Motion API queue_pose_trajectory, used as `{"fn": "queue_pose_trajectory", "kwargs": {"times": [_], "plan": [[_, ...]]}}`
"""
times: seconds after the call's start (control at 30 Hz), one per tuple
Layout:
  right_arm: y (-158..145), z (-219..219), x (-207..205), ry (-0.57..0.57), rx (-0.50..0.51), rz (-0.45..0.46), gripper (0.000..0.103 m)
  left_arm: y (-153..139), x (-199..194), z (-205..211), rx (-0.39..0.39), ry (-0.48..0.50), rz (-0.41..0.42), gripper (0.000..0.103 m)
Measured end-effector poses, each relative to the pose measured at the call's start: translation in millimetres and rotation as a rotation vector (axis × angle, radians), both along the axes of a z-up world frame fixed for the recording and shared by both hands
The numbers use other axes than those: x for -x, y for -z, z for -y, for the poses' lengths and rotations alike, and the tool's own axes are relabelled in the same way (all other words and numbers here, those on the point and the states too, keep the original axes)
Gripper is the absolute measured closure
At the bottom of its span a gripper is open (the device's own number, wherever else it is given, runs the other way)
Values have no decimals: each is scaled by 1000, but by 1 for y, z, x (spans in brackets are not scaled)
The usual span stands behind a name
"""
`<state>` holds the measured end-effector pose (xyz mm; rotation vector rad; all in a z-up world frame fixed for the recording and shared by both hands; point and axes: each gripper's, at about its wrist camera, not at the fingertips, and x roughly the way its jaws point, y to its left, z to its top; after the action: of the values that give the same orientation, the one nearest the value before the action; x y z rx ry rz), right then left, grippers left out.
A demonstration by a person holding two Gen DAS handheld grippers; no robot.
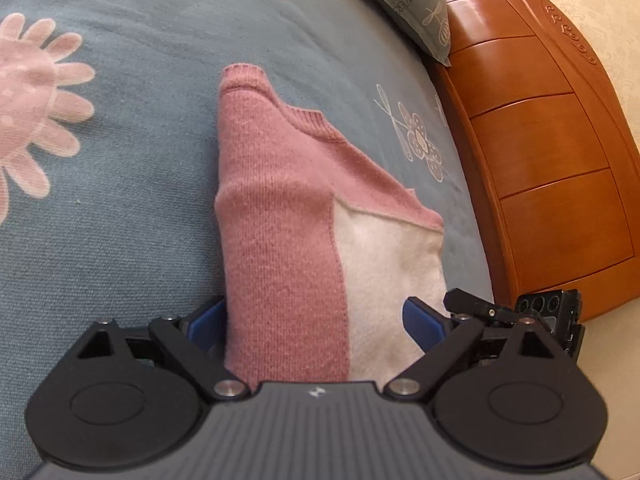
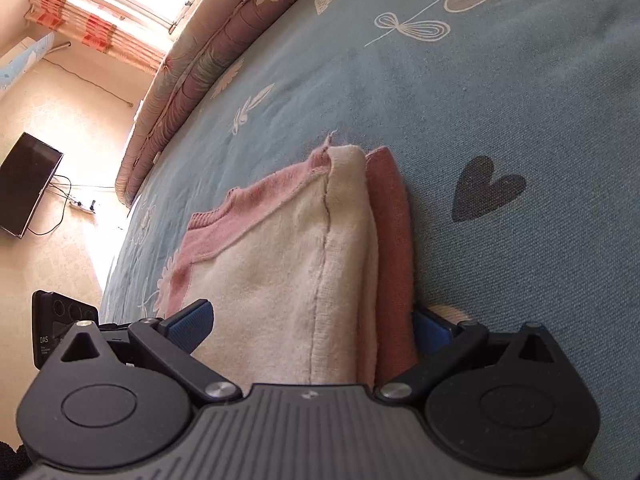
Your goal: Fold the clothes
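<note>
Left gripper (image 1: 316, 320): jaws spread wide, straddling the near edge of the sweater (image 1: 288, 216); no pinch was seen, and contact of the blue pads (image 1: 424, 322) with the knit could not be told.

Right gripper (image 2: 312, 324): jaws likewise parted, set either side of the folded stack's near end, nothing clamped.

Sweater: pink and cream knit, folded into a narrow stack, laid on the blue bedspread (image 1: 120, 160), running from the grippers toward 12 o'clock. In the right view several layers were shown at the 1 o'clock edge. It was judged light, soft and limp, with a fuzzy, non-slippery surface; layers would likely slide apart if lifted by one ply. Hold was judged best taken at the near corners, through all layers together.

Edges and room: in the left view the wooden headboard (image 1: 540, 140) stood at 2 o'clock, close beside the sweater's right edge, with a pillow (image 1: 412, 8) at 1 o'clock. Bare bedspread lay open from 9 to 12 o'clock. In the right view the rolled quilt (image 2: 208, 40) lay well apart at 11 o'clock.
</note>
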<state>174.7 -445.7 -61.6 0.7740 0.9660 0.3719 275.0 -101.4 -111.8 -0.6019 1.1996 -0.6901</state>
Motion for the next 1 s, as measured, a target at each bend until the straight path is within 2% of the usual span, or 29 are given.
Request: {"fn": "queue_pose_trajectory", "kwargs": {"times": [0.17,0.33,0.43,0.67,0.83,0.9,1.0], "plan": [[8,9,-13,23,-102,-18,0,3,-4,3,34,8,-33,5],[6,-2,11,-14,-86,-40,0,10,10,-12,93,24,-76,5],[7,-8,20,-28,-77,-7,0,13,10,-14,107,21,-79,5],[15,-13,-14,-2,-128,-16,0,10,-14,11,84,33,-67,2],[15,-19,4,-55,-181,-40,0,13,6,-5,122,49,-54,2],[18,-17,1,-47,-197,-29,0,18,1,-9,154,31,-72,2],[22,-13,-8,-17,-225,-20,0,17,-16,1,144,5,-98,2]]}}
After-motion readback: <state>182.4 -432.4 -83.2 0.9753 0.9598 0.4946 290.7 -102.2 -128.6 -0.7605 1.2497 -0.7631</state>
